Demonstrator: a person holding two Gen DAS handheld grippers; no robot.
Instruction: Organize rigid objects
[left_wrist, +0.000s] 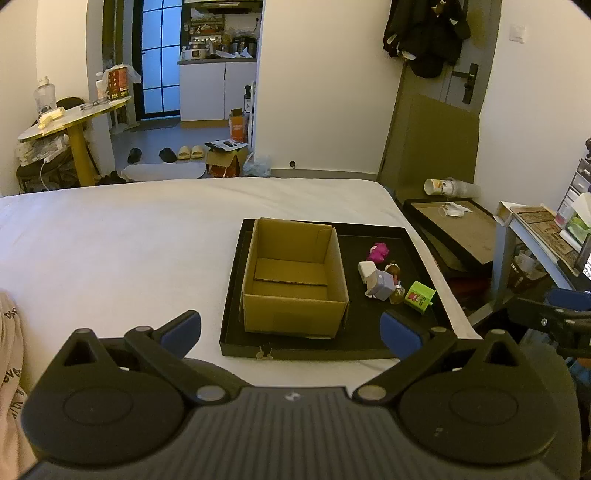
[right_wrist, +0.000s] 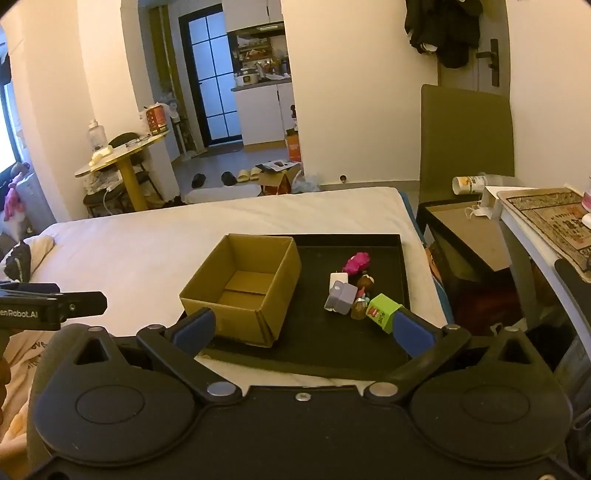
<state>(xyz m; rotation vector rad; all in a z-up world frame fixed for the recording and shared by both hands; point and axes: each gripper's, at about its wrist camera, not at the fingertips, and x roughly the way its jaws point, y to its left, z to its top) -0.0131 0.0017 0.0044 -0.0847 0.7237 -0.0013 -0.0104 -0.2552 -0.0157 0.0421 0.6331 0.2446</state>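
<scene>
An empty open cardboard box (left_wrist: 293, 277) (right_wrist: 242, 288) stands on the left part of a black tray (left_wrist: 369, 343) (right_wrist: 332, 347) on a white bed. To the box's right lie small toys: a pink one (left_wrist: 378, 252) (right_wrist: 356, 263), a white block (left_wrist: 366, 268) (right_wrist: 338, 278), a grey-purple cube (left_wrist: 382, 285) (right_wrist: 341, 298), a brown figure (left_wrist: 393, 271) (right_wrist: 365, 282) and a green cube (left_wrist: 420, 296) (right_wrist: 383, 312). My left gripper (left_wrist: 291, 330) is open and empty, short of the tray's near edge. My right gripper (right_wrist: 303, 328) is open and empty over the tray's near edge.
The white bed (left_wrist: 129, 258) (right_wrist: 129, 254) stretches left and far. A second black tray (left_wrist: 458, 225) (right_wrist: 469, 236) with a tipped paper cup (left_wrist: 441, 186) (right_wrist: 467, 184) sits right of the bed. A grey side table (left_wrist: 535, 229) (right_wrist: 546, 218) stands far right.
</scene>
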